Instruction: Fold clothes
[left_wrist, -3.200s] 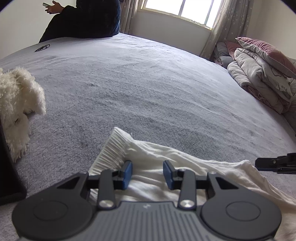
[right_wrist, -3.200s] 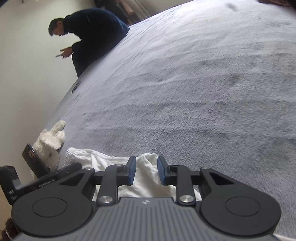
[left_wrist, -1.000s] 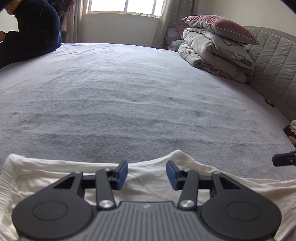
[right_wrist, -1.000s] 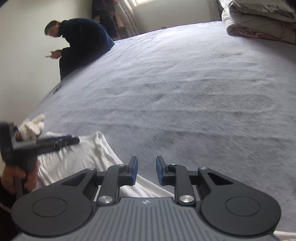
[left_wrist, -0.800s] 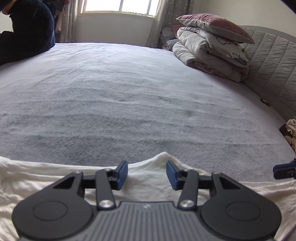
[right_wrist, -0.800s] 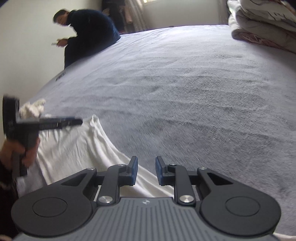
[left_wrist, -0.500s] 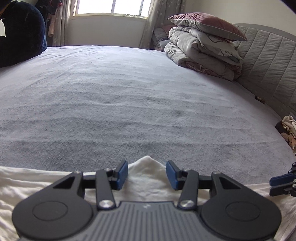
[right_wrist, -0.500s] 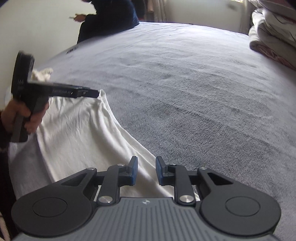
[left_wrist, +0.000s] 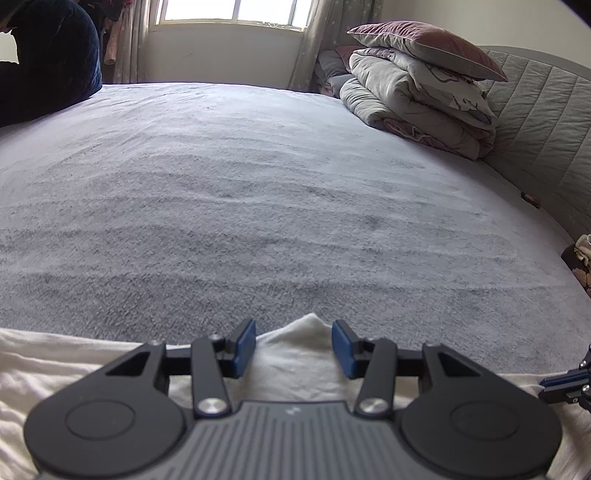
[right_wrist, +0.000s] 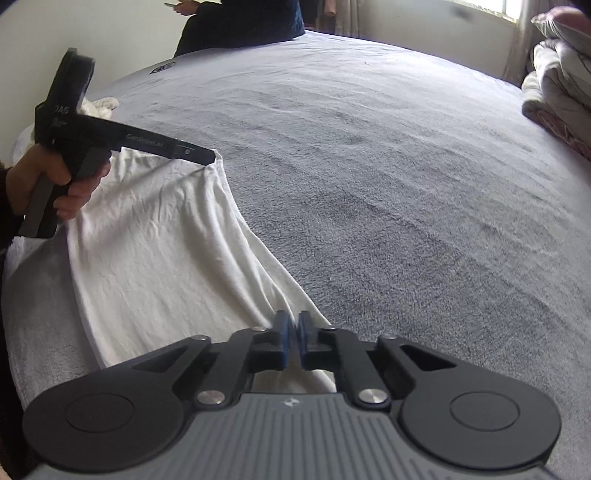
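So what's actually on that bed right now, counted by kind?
White garment: 1
Hand-held gripper, left and right: 2
Folded duvet: 1
Pillow on the duvet: 1
White plush toy: 1
Seated person: 1
Total: 7

your left gripper (left_wrist: 293, 343) has black arms, blue pads and silver screws over a grey ribbed body. your right gripper (right_wrist: 290, 339) is built the same. in the right wrist view your left hand (right_wrist: 62, 184) shows under a dark sleeve (right_wrist: 7, 206).
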